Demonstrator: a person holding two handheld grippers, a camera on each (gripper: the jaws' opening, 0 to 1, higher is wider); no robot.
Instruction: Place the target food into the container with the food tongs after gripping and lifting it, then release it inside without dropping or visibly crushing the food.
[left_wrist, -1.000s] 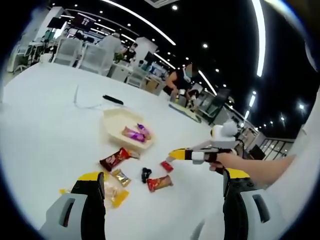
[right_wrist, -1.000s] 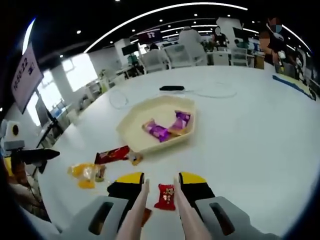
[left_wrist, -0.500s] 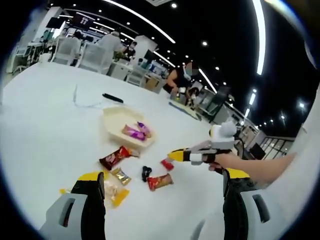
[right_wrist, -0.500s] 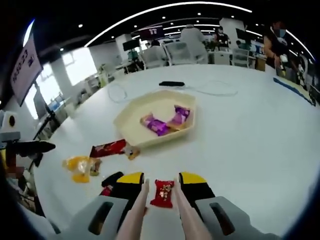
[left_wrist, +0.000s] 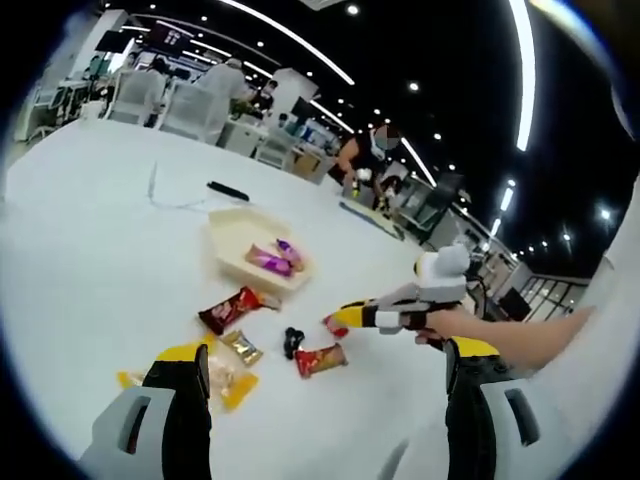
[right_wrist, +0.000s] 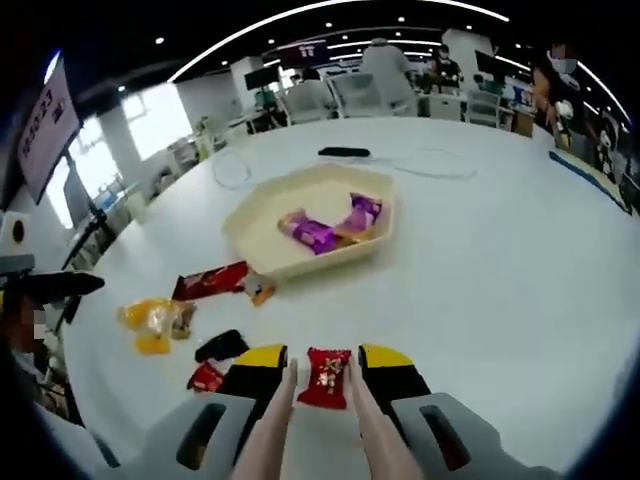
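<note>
A small red snack packet (right_wrist: 325, 365) hangs between the tips of the food tongs (right_wrist: 365, 425), a little above the white table. My right gripper (right_wrist: 323, 362) is shut on the tongs' two beige arms. In the left gripper view the right gripper (left_wrist: 345, 317) reaches in from the right with the red snack packet (left_wrist: 332, 324) at its yellow tip. The cream hexagonal tray (right_wrist: 300, 195) lies ahead with two purple-wrapped snacks (right_wrist: 312, 232) inside. My left gripper (left_wrist: 325, 370) stands wide open and holds nothing, short of the tray (left_wrist: 232, 232).
Loose snacks lie on the table: a dark red bar (right_wrist: 210, 282), a yellow packet (right_wrist: 150, 320), a black piece (right_wrist: 222, 345), another red packet (left_wrist: 320, 358). A black device (right_wrist: 345, 152) and a cable (right_wrist: 440, 165) lie beyond the tray. People and chairs stand far back.
The right gripper has risen and moved slightly toward the tray with the red packet held in the tongs. The left gripper stays open and nearly still.
</note>
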